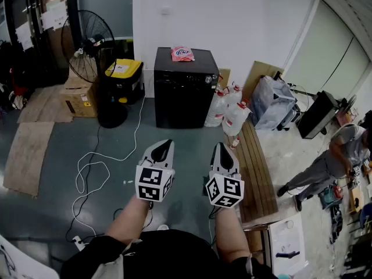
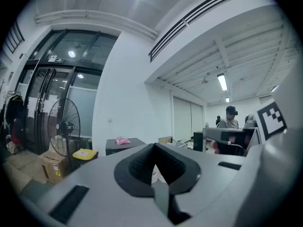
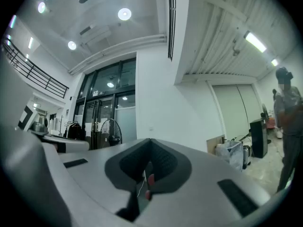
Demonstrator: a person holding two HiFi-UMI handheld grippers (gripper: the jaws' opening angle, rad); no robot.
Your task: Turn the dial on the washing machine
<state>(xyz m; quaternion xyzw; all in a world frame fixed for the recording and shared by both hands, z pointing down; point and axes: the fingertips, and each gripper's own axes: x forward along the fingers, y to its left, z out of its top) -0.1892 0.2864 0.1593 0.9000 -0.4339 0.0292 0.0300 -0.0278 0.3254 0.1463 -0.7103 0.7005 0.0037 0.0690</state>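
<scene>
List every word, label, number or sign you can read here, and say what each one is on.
No text can be read in any view.
Pink packet on the washing machine: printed logo, too blurred.
Yellow lid: label, too small.
Cardboard box: stickers, too small.
Bottles: labels, too small.
Paper sheets at upper left: too blurred.

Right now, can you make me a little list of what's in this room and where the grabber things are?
Washing machine: black, against the white wall, well ahead of both grippers
Dial: small light knob near the machine's top right corner, untouched
On top of machine: pink packet
Left gripper: shut, empty, pointing toward the machine
Right gripper: shut, empty, pointing toward the machine
Beside machine, head view: fan to the left, bottles to the right
</scene>
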